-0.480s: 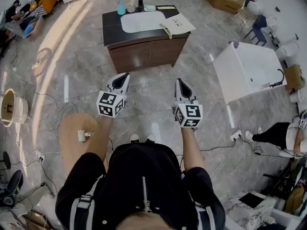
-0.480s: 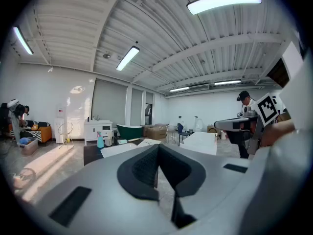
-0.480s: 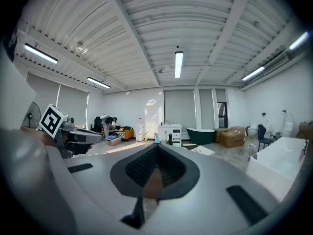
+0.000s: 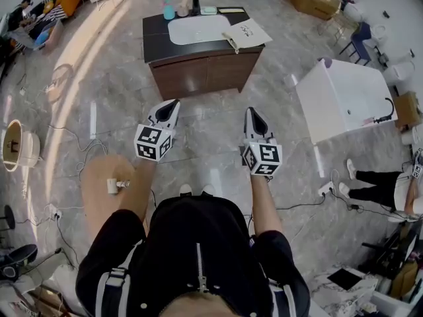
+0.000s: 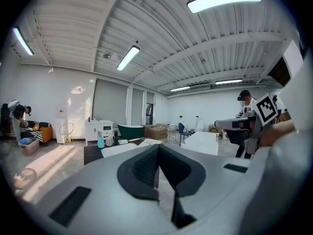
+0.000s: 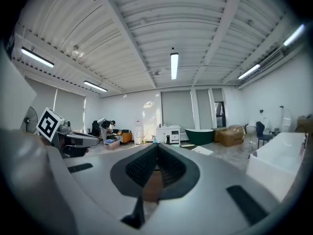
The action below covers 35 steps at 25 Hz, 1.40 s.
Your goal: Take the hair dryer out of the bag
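Inside of the white bag (image 4: 248,33) on the counter (image 4: 153,39) seems hidden, too small to tell.

The left gripper (image 4: 174,103) and the right gripper (image 4: 250,111) are light grey with black tips. Each one has black and white square patterns on it. The cabinet (image 4: 198,71) is dark brown with a black top. The sink (image 4: 195,29) is white. The bag (image 4: 248,33) is white with black marks. The bottle (image 4: 168,10) is blue-green. The floor (image 4: 277,111) is shiny grey with pale streaks. The bathtub (image 4: 344,98) is white. The person's top (image 4: 178,243) is black.
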Tool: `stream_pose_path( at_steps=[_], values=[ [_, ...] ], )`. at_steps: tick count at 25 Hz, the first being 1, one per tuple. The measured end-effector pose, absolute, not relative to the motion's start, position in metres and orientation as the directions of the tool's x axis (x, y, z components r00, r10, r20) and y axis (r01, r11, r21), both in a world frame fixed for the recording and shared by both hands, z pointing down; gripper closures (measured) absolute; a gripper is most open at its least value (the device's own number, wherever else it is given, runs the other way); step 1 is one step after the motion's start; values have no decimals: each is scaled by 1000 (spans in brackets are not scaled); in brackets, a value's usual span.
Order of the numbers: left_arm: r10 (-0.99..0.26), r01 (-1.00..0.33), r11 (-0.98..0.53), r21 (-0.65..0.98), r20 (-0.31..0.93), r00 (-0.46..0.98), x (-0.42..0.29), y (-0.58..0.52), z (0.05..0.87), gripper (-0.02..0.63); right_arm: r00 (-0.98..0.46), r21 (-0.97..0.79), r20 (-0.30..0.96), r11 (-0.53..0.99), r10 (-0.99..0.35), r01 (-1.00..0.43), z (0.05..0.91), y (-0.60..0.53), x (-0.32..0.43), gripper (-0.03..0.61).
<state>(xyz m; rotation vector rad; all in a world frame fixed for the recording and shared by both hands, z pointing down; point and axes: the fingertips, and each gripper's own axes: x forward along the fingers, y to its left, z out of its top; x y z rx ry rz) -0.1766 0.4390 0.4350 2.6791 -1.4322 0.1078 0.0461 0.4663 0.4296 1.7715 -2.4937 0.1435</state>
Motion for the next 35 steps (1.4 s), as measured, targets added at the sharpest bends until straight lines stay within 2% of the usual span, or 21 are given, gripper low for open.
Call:
stream_pose_path(
  at_steps=[10, 16, 17, 19, 25, 35],
  values=[
    [-833, -840, -539, 55, 109, 542, -171, 433, 440, 591, -347, -41, 124, 345, -930, -938, 438, 457, 53, 554],
    [-840, -845, -531, 70, 88, 535, -169, 431, 437, 585, -365, -31, 128, 364, -922, -931, 438, 452, 55, 469],
    [-840, -844, -531, 74, 87, 536, -168, 430, 437, 575, -366, -31, 129, 365, -922, -930, 438, 451, 55, 457],
    [-839, -843, -531, 83, 88, 537, -165, 429, 437, 505, -368, -31, 131, 367, -921, -930, 439, 449, 58, 426],
    [-858, -863, -497, 89, 99, 504, -160, 425, 442, 365, -376, -20, 153, 377, -914, -926, 444, 445, 66, 366],
    [-860, -867, -486, 111, 114, 497, -141, 429, 453, 354, -406, -20, 168, 409, -898, -912, 451, 438, 80, 344]
  ],
)
